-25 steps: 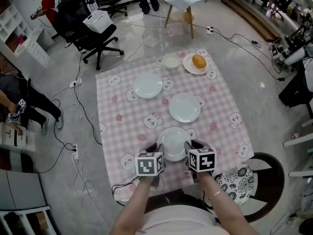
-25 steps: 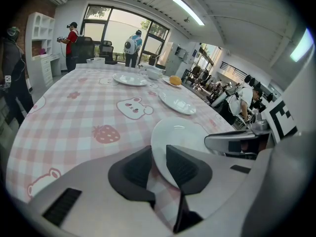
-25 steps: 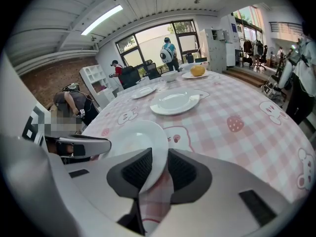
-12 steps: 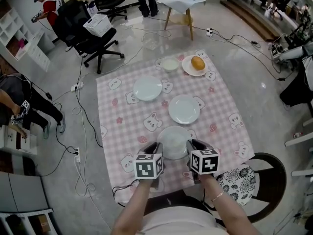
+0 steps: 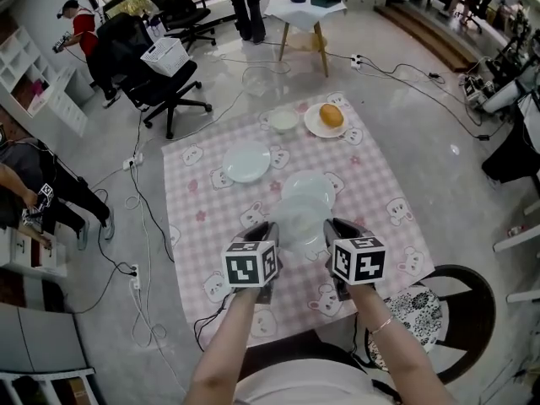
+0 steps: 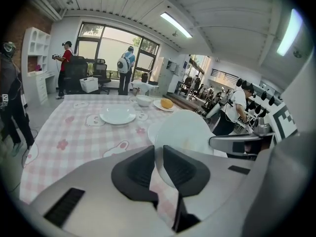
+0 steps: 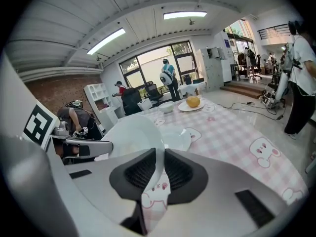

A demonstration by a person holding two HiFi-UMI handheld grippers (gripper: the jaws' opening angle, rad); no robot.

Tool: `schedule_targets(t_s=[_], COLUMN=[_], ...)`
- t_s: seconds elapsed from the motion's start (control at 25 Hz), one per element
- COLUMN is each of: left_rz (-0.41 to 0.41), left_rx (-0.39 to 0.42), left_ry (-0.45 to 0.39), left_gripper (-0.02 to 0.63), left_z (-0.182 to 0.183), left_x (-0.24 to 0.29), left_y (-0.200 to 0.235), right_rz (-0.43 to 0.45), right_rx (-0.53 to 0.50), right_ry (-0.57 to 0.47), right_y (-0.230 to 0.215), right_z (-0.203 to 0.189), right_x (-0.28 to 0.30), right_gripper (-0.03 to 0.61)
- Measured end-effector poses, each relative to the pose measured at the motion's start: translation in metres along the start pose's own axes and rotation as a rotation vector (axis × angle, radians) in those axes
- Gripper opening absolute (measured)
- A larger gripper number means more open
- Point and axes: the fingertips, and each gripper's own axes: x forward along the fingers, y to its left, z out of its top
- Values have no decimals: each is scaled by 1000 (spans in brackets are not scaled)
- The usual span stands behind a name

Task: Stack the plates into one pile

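A white plate (image 5: pixel 298 220) hangs above the pink checked cloth (image 5: pixel 371 188), held by both grippers at its near rim. My left gripper (image 5: pixel 272 231) is shut on the rim's left side and my right gripper (image 5: pixel 331 229) on its right side; both sets of jaws have just been closing with the rim between them. The left gripper view shows the plate (image 6: pixel 185 132) tilted up past the left gripper (image 6: pixel 158 163). In the right gripper view it (image 7: pixel 132 137) stands beyond the right gripper (image 7: pixel 159 168). A second plate (image 5: pixel 310 186) lies just beyond it, a third (image 5: pixel 247 162) farther left.
A small bowl (image 5: pixel 283 121) and a plate with an orange bun (image 5: pixel 331 116) sit at the cloth's far edge. Cables (image 5: pixel 139 218) trail along the left floor. An office chair (image 5: pixel 148 66) and a small table (image 5: pixel 297 7) stand beyond. A patterned stool (image 5: pixel 413 310) is near right.
Both grippers have risen and moved away from me with the near plate. It has left the cloth and now overlaps the second plate in the head view.
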Motion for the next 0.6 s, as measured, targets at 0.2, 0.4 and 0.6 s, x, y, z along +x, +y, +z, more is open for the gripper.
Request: schedule_targets(t_s=[0.2,0.4,0.6], left_rz=[-18,-42,-68], left_rx=[19,15,28], left_ry=[-4,13,59], left_gripper=[72,72,71], left_z=[25,42,50], left_x=[19,48,87], left_y=[-4,-1,6], right_rz=[-19,-49,-76], right_rx=[14,33,70], right_ry=[-17,-8,23], right_y=[-15,-33,-55], right_z=[23,36,39], right_x=[10,31,61], right_gripper=[60,60,61])
